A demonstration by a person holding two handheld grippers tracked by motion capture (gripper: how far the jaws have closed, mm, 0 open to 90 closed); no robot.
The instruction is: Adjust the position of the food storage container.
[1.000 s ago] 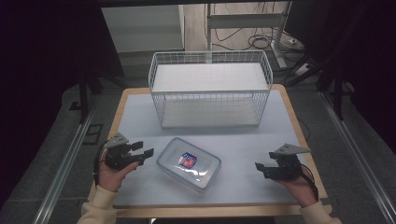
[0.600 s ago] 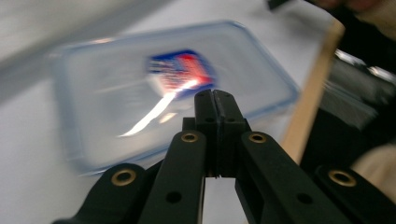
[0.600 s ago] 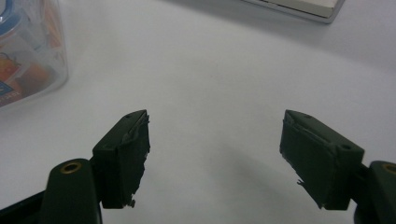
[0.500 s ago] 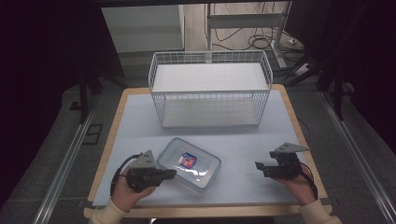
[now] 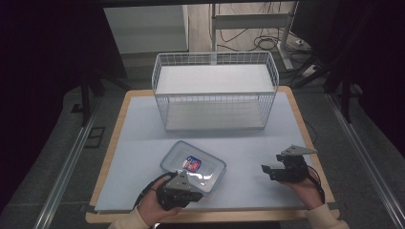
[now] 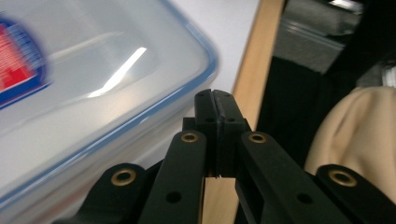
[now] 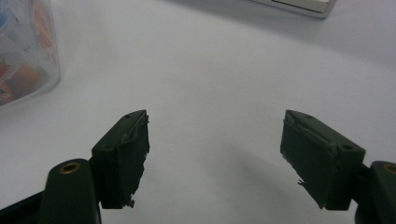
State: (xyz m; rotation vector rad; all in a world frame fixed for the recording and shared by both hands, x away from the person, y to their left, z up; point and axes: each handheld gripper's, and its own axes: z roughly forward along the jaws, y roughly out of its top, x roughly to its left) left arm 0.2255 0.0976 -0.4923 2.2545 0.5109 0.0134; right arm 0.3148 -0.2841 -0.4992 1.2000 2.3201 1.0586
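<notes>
Clear plastic container (image 5: pixel 193 166): lies flat on the pale worktop (image 5: pixel 143 143), lid on, towards the near edge and left of centre; its near corner is covered by the left gripper in the high view, and in the left gripper view its label is blurred and cut off at the frame's left edge.
Left gripper (image 5: pixel 191 194): at the container's near corner — its jaws are pressed flat together with nothing between them, the tips just beside the container's blue-edged rim; whether they touch it I cannot tell.
Left hand (image 5: pixel 150 207): partly cut off by the bottom of the high view; a cream sleeve shows at the right of the left gripper view.
Right gripper (image 5: pixel 267 171): low over bare worktop near the right edge, well apart from the container; jaws stand wide apart and hold nothing. They have just been opening a little.
Contents: in the right gripper view the container's wall shows orange and blue shapes inside — too blurred to name.
Wire basket (image 5: pixel 215 90): white, at the far side of the worktop, well apart from both grippers; its far rim overhangs the worktop's back edge.
Change, left: a second ago this gripper was out at the left side of the worktop with jaws parted; it has since come in to the container and closed.
Change, right: hand and gripper sit where they were.
Change, container and basket: both unmoved.
</notes>
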